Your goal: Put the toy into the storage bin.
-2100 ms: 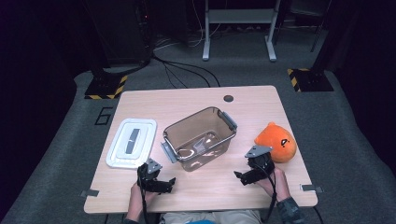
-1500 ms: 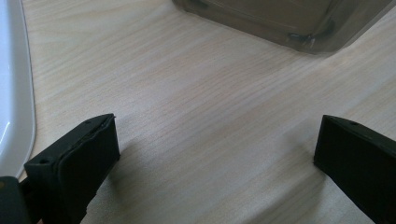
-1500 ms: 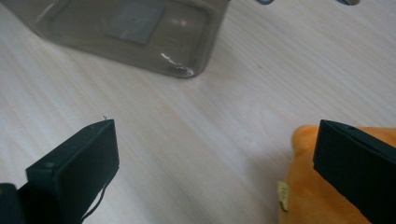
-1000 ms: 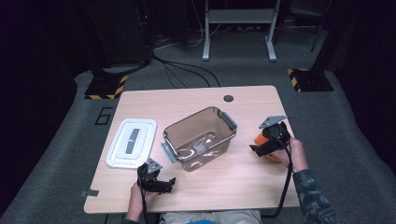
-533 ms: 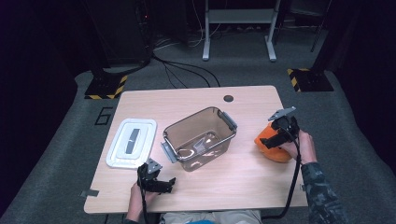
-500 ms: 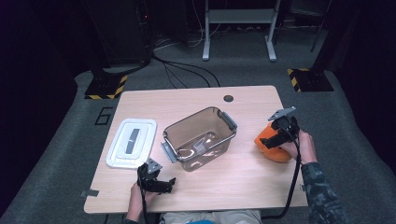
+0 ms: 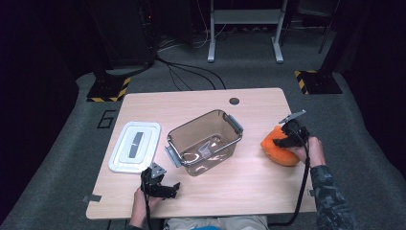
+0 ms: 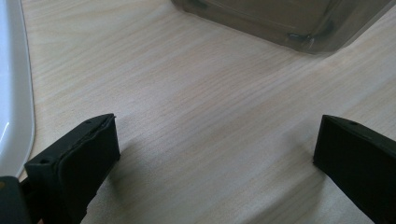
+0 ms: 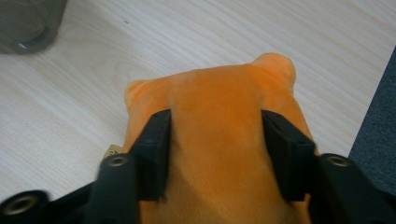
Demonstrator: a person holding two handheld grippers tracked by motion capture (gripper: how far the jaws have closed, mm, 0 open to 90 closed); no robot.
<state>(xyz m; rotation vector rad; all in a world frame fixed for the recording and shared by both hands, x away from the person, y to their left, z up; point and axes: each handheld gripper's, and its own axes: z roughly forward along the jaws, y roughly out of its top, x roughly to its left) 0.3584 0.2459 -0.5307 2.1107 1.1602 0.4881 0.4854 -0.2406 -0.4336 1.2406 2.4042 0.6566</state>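
So, my right gripper point(image 9: 215, 154) has just been closing: its jaws now pinch the orange plush toy point(image 9: 219, 140) from both sides, pads dug into the fabric. High view puts the toy point(image 7: 277, 151) on the table point(image 7: 249, 187) near its right edge, well apart from the clear bin point(image 7: 206, 141). My left gripper point(image 8: 217, 154) is wide open over bare wood with nothing between the jaws; its view catches the white lid point(image 8: 11, 93) at far left, bin at top.

A "6" marking point(image 7: 106, 118) on the grey floor beside the table point(image 7: 258, 103)
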